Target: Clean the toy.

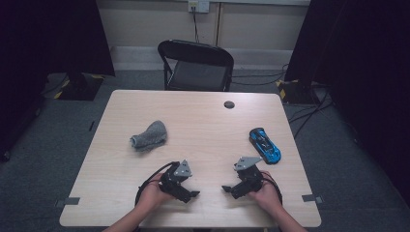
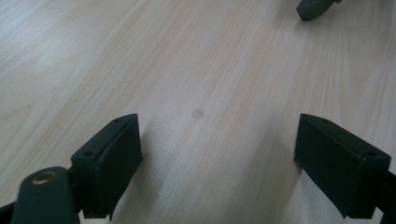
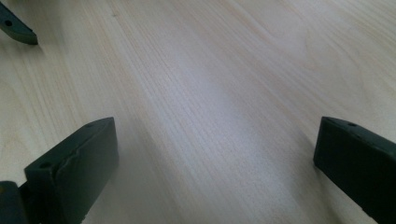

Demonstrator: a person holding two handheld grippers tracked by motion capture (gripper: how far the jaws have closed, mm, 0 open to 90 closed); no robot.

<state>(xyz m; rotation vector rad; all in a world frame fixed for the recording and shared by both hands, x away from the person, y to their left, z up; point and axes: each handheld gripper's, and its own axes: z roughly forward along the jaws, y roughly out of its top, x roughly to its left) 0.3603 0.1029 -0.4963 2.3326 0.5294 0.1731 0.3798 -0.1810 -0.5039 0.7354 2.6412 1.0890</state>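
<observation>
Both claws are resting low at the near edge of the table (image 1: 203,121), jaws spread wide and gripping nothing: the left gripper (image 1: 192,194) and the right gripper (image 1: 227,188) are pointing their tips toward each other, with bare wood lying between the jaws in each gripper view. Nearest the right gripper, a blue toy car (image 1: 265,145) with black windows is sitting by the table's right edge, angled. Farther left, a crumpled grey cloth (image 1: 149,136) is lying well apart from it.
</observation>
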